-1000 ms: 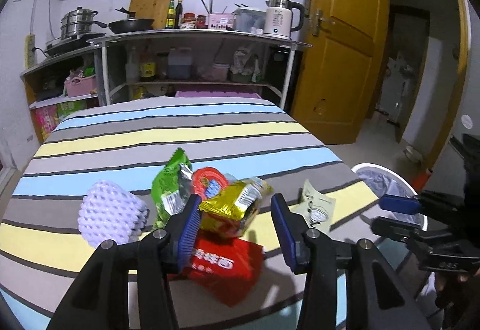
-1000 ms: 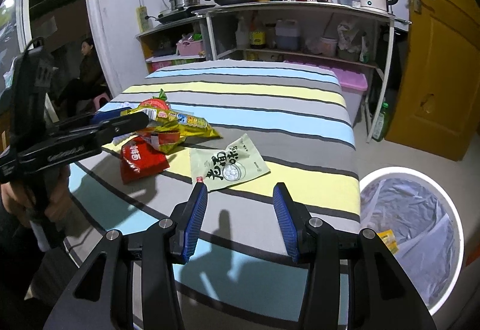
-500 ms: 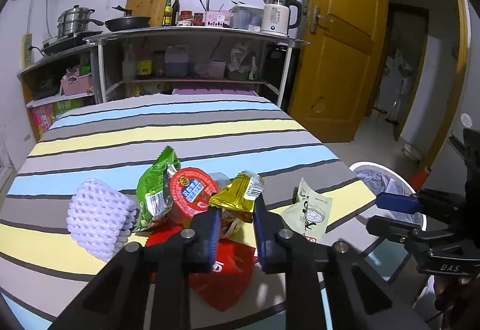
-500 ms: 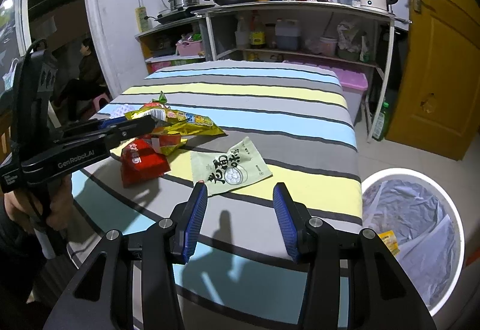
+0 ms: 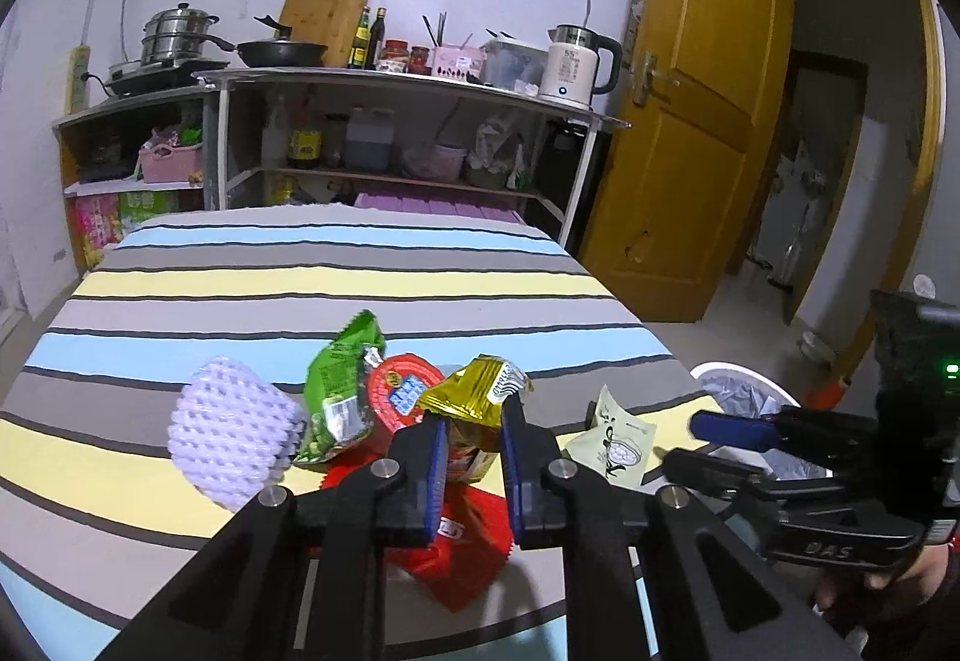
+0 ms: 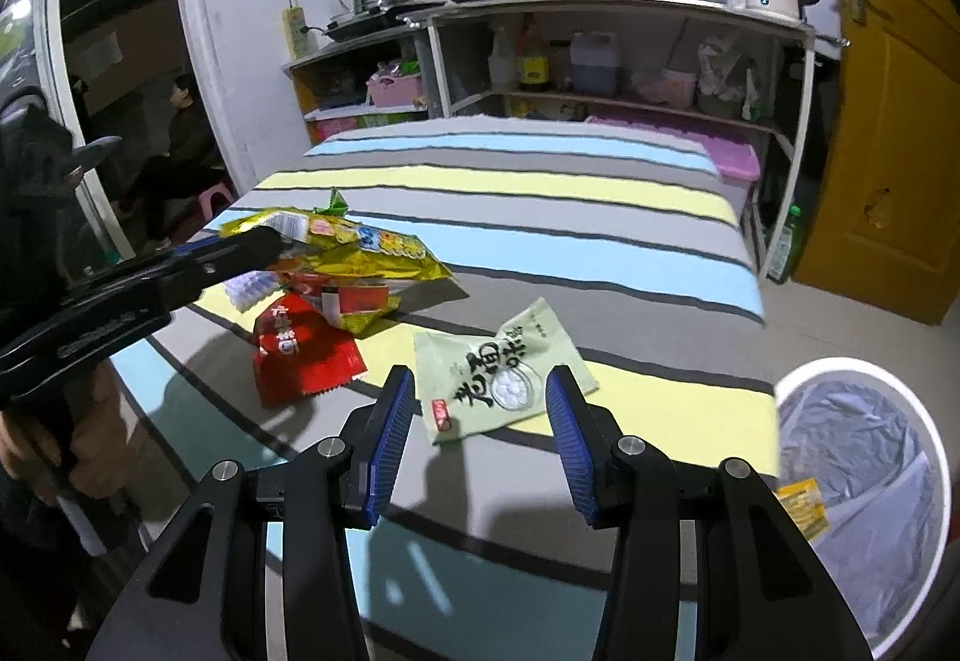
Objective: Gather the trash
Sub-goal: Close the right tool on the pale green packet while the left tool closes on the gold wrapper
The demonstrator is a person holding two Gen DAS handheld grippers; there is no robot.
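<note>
Left gripper (image 5: 471, 442) is clamped on one gold wrapper (image 5: 477, 394) at frame centre; about five wrappers remain, perhaps more hidden. Right gripper (image 6: 480, 421), jaws wide and empty, hovers over one pale green packet (image 6: 501, 370)

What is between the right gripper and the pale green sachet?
Nothing visible. The right gripper hangs open just short of the pale green sachet, which lies flat and alone on the striped cloth, clear of the wrapper pile.

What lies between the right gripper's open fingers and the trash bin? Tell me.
In the right wrist view, only bare striped tablecloth and floor separate the right gripper from the trash bin; the pale green packet lies ahead.
</note>
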